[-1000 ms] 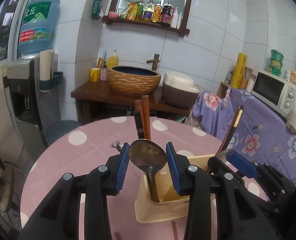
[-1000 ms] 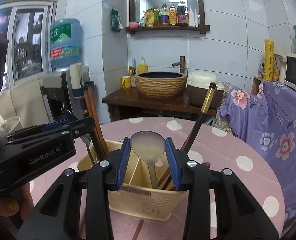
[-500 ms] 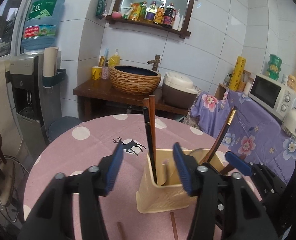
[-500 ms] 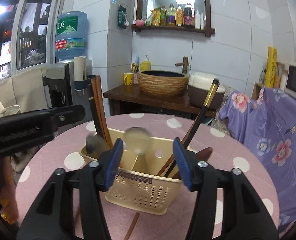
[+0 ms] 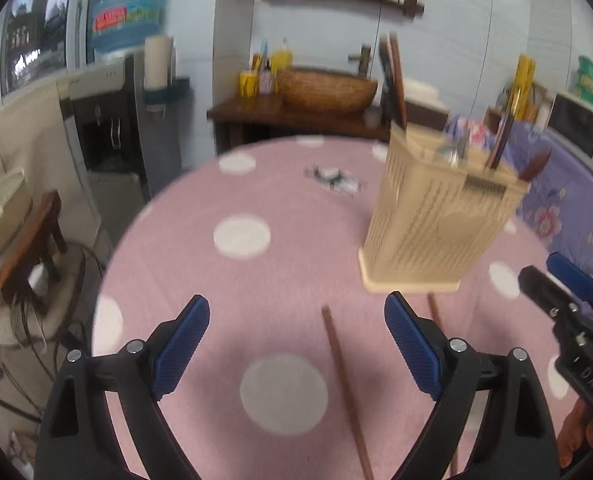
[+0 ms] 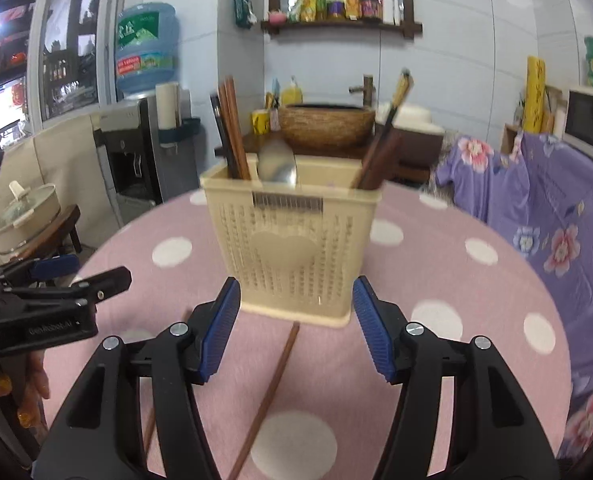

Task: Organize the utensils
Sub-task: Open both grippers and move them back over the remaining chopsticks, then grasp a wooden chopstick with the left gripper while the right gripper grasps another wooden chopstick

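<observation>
Utensils were mostly in the cream holder (image 6: 296, 236) by then — a spoon (image 6: 277, 164) stood bowl-up in it, dark chopsticks (image 6: 230, 128) leaned at its left end and more sticks (image 6: 384, 140) at its right. A second before, each of my hand-held grippers had carried a spoon above that holder; now both spoons were let go and I had dropped both hands low toward the table (image 5: 240, 236).

My left hand-held gripper (image 5: 296, 344) was spreading wide, its blue pads empty, with a loose chopstick (image 5: 346, 392) lying on the pink spotted cloth between them but not touched. My right hand-held gripper (image 6: 296, 328) was opening too, about halfway, nothing pressed between its pads; another chopstick (image 6: 270, 392) lay on the cloth just below it, one end close to the holder's base.

So the spoon step looked finished, I judged, and what remained were the stray chopsticks on the table — at least two, thin and flat, which would want a low, careful pinch.
</observation>
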The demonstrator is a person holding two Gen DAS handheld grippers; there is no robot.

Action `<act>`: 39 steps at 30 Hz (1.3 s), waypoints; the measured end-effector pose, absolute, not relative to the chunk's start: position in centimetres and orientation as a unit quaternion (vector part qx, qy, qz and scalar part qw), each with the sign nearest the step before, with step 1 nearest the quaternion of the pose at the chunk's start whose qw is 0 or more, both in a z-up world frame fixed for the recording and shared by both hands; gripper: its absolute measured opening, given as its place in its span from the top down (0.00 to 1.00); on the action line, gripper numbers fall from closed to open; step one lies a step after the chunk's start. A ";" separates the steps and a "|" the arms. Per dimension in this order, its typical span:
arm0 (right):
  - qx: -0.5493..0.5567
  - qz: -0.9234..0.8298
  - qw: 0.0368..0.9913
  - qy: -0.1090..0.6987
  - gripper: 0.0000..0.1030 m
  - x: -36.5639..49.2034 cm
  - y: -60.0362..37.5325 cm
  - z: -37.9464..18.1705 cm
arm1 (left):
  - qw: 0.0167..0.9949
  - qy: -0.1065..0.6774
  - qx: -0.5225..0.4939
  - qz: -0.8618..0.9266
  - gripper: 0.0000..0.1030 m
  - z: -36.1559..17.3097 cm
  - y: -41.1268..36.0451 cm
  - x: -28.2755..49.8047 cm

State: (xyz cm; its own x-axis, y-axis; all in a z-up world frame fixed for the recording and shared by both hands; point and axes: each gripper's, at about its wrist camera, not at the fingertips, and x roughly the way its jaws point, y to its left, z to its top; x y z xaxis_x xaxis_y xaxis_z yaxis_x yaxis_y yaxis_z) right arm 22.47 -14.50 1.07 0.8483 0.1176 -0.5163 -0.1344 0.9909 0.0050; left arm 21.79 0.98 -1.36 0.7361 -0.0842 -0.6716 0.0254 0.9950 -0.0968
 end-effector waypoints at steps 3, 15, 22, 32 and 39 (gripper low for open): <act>-0.002 0.055 0.954 0.293 0.43 21.6 -15.2 -1.1 | 0.915 0.400 -0.036 -0.038 0.15 -4.0 0.2 22.0; 0.041 0.054 0.937 0.342 0.43 21.1 -17.1 -4.7 | 0.895 0.445 -0.017 -0.033 0.68 -7.4 -2.0 23.1; 0.066 0.083 0.912 0.397 0.43 23.3 -16.0 -5.6 | 0.888 0.458 -0.011 -0.045 0.87 -7.4 -2.5 24.7; 0.045 0.058 0.893 0.444 0.71 27.5 -12.9 -8.0 | 0.889 0.454 -0.016 -0.050 0.91 -7.4 -2.1 25.1; 0.019 0.037 0.897 0.439 0.83 29.2 -12.0 -8.2 | 0.890 0.452 -0.019 -0.052 0.91 -7.4 -2.0 25.1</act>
State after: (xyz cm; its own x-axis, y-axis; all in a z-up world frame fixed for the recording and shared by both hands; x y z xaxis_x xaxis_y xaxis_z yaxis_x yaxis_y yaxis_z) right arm 29.16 -11.97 -8.24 0.6115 0.0832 -0.7869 -0.0499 0.9965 0.0666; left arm 25.08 -2.01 -7.41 0.5853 -0.1097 -0.8033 0.0760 0.9939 -0.0804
